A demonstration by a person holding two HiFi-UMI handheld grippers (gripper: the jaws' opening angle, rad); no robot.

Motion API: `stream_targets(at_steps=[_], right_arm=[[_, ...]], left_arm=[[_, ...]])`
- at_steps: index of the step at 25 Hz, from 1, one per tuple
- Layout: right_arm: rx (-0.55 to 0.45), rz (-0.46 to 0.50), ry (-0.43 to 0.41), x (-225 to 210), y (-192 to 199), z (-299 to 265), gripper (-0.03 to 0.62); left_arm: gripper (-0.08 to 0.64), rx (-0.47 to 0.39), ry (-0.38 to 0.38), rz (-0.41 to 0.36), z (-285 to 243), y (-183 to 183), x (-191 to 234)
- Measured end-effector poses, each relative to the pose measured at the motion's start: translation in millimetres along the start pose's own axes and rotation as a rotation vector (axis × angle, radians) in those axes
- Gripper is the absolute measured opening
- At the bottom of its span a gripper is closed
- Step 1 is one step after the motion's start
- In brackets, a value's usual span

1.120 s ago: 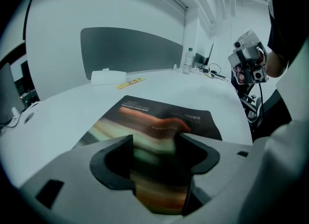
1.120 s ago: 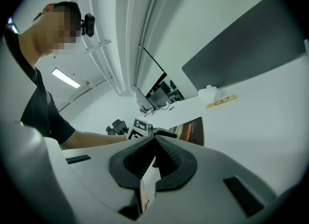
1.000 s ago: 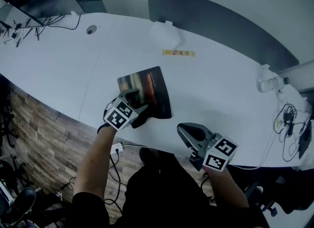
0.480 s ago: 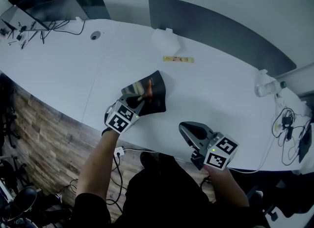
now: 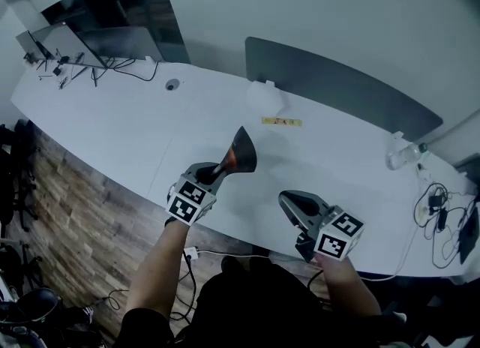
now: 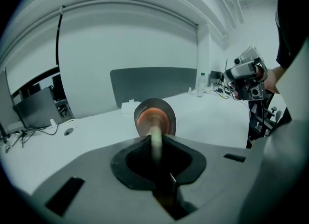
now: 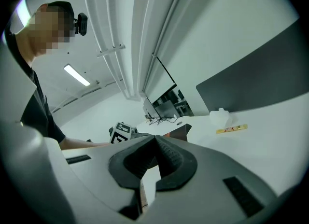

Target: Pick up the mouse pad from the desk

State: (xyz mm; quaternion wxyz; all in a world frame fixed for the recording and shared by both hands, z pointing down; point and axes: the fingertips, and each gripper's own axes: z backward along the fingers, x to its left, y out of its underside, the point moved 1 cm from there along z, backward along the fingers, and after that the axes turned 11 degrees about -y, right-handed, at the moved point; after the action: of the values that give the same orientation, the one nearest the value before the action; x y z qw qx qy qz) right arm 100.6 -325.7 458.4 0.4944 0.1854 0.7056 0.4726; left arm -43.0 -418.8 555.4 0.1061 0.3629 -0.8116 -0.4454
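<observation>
1. Idleness marks the right tool [image 5: 294,205], at five o'clock of the pad. Its jaws are together on nothing, and it is held over the near desk edge, probably to keep out of the way.
2. The left tool [image 5: 217,172] is clamped on the near edge of the mouse pad [image 5: 241,153]. Its jaws have just been closing, with that edge between them. Pinching a thin edge is likely the only way to raise so flat a sheet.
3. The pad now juts from that tool in the air, tipped edge-on, clear of the desk [image 5: 120,129]. A second ago it lay flat there.
4. At one o'clock beyond it, the yellow strip [image 5: 280,121] lies on the desk as before.
</observation>
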Motion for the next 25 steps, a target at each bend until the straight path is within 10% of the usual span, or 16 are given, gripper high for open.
stream_targets(at_steps=[25], right_arm=[[-0.025,0.151,0.007,129,2,-52,0.005]], left_arm=[[0.058,-0.219,-0.205,0.158,240,21,26]])
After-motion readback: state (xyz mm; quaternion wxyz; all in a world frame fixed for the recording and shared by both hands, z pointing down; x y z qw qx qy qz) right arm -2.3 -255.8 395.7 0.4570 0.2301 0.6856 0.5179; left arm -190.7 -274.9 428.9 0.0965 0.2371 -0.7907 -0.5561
